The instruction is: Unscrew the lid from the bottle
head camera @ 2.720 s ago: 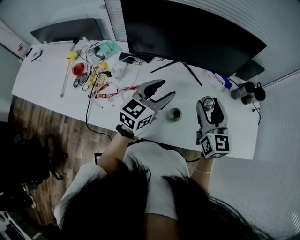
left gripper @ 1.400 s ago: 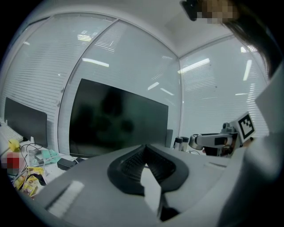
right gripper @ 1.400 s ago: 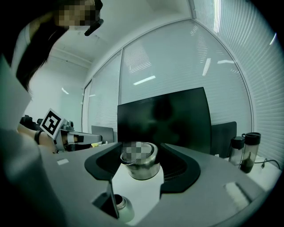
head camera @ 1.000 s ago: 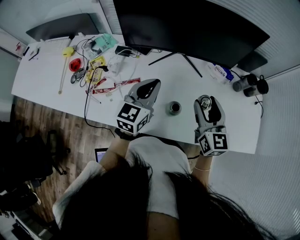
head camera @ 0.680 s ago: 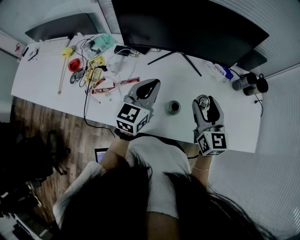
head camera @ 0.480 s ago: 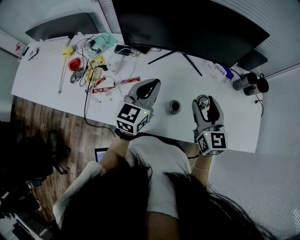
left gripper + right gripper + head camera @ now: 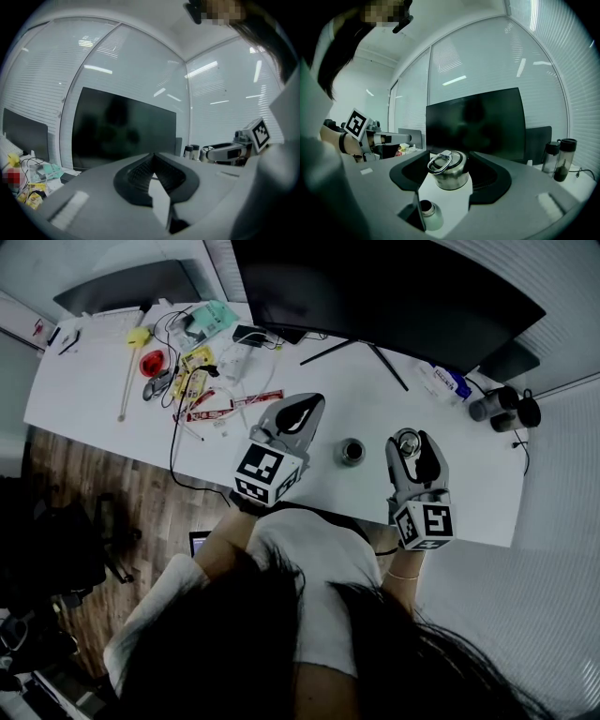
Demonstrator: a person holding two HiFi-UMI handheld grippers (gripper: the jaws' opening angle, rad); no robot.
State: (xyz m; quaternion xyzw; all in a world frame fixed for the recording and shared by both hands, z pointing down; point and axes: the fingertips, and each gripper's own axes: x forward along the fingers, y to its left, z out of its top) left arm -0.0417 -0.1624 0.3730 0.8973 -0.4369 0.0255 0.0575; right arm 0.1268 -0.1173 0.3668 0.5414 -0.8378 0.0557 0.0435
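A small metal bottle (image 7: 352,451) stands open and upright on the white table (image 7: 94,390), between the two grippers. Its metal lid (image 7: 410,443), which has a ring handle, is off the bottle and to its right, with my right gripper (image 7: 412,439) shut on it. In the right gripper view the lid (image 7: 448,171) sits between the jaws and the bottle's open mouth (image 7: 427,211) shows lower left. My left gripper (image 7: 305,409) hangs to the left of the bottle, apart from it. Its jaws are shut with nothing between them (image 7: 152,157).
A large dark monitor (image 7: 394,296) stands at the back of the table. Cables, tools and packets (image 7: 187,371) crowd the back left. Two dark bottles (image 7: 502,413) stand at the far right. The table's front edge runs just below both grippers.
The left gripper's jaws, open in the oldest frame, are now shut and empty. Over the last second both grippers, the lid and the bottle have kept still.
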